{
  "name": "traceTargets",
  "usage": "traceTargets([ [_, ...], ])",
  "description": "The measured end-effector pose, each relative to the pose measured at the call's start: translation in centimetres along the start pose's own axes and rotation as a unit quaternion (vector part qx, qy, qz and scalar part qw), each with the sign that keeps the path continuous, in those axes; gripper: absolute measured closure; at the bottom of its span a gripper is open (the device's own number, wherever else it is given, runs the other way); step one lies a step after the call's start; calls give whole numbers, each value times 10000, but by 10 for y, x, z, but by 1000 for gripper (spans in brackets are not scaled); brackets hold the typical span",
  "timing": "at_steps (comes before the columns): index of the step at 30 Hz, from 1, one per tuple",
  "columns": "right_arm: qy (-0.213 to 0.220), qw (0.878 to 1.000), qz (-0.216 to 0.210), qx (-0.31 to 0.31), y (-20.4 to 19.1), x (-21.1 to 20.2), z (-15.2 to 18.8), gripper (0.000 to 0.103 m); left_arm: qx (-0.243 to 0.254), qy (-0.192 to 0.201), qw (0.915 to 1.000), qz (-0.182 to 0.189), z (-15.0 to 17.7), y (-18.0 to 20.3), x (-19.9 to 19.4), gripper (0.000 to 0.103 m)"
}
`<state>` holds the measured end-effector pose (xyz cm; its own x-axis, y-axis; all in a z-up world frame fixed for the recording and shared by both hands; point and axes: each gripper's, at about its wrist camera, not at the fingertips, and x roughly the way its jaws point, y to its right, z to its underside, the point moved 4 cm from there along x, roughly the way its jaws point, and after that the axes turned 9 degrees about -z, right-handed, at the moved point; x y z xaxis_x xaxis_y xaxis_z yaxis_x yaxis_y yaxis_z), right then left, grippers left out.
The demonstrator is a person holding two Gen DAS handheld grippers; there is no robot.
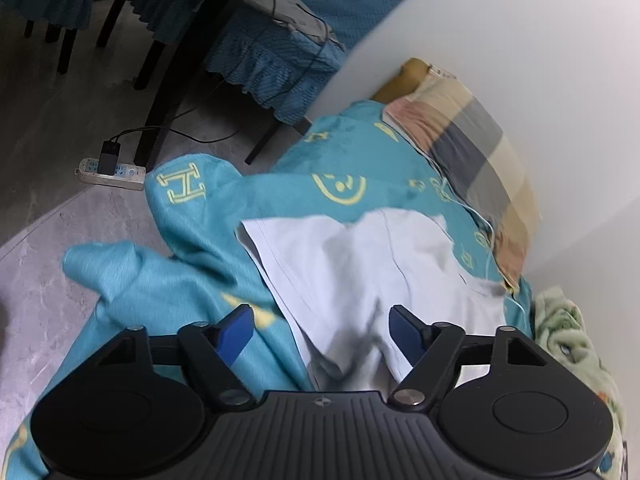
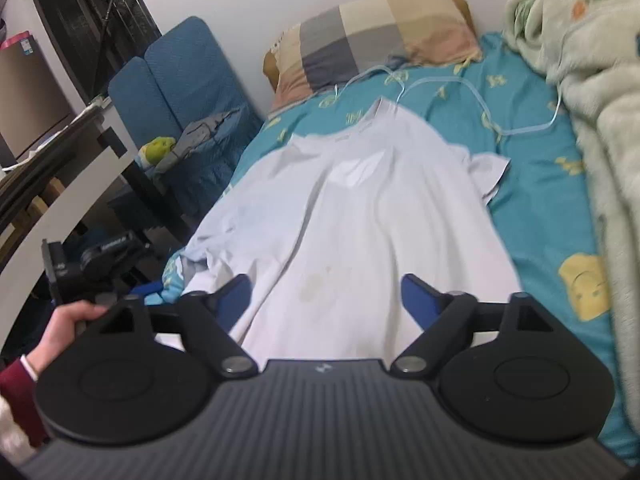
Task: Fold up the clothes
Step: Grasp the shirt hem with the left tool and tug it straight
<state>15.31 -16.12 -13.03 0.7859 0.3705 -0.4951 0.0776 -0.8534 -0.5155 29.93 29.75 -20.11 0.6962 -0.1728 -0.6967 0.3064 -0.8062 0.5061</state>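
Both tools gape, gripping nothing; shirt's hem hidden beneath them.

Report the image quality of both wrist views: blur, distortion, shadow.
Left wrist view: strong fisheye bending of the wall and floor, motion smear on the white cotton T-shirt, a dark shadow by the left tongs. Right wrist view: softly blurred shirt and teal patterned bedsheet, even light, curved edges.

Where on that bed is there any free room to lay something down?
Teal sheet lies bare between the white T-shirt and the green blanket. A thin cord crosses the strip below the pillow. The shirt fills the middle.
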Motion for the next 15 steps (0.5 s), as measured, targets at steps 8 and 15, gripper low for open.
traceTargets([
  [8, -149, 9991, -337, 232, 7, 30, 8, 23, -67, -39, 9999, 76, -9, -2, 44, 49],
  [15, -190, 9984, -240, 468, 21, 43, 13, 23, -138, 167, 9994, 283, -20, 2, 40, 98],
])
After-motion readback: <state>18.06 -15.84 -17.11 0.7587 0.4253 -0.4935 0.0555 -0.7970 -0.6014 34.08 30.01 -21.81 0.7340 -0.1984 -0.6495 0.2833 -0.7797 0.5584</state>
